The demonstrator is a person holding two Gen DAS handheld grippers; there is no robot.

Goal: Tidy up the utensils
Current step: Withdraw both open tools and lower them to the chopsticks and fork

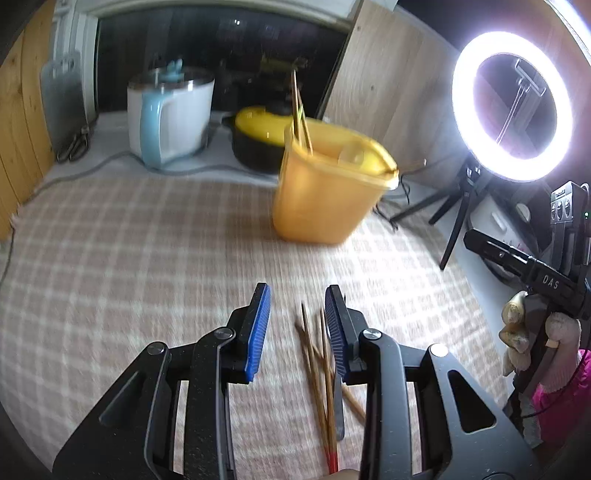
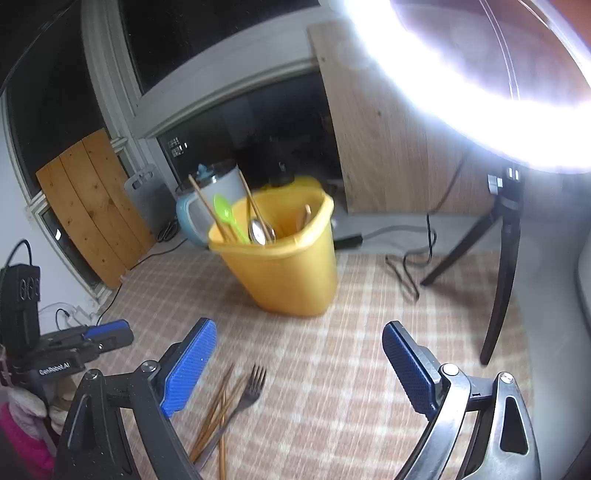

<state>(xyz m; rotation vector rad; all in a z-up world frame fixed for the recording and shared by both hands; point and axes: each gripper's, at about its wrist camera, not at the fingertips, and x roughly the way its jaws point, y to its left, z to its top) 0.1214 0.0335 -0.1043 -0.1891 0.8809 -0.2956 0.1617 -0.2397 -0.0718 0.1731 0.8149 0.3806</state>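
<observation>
Left gripper: I noted fingers parted, empty | right gripper: fingers spread wide, empty | chopsticks and fork lay loose on checked counter | yellow bin at 12 o'clock held spoons.

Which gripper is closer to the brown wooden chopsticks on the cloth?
Left. The left gripper straddles the brown wooden chopsticks; the right gripper sits just beside them.

Checked cloth over the worktop, ring light blazing on its tripod at right, dark window behind, pale wood panels, white-and-blue cooker waiting at back
</observation>
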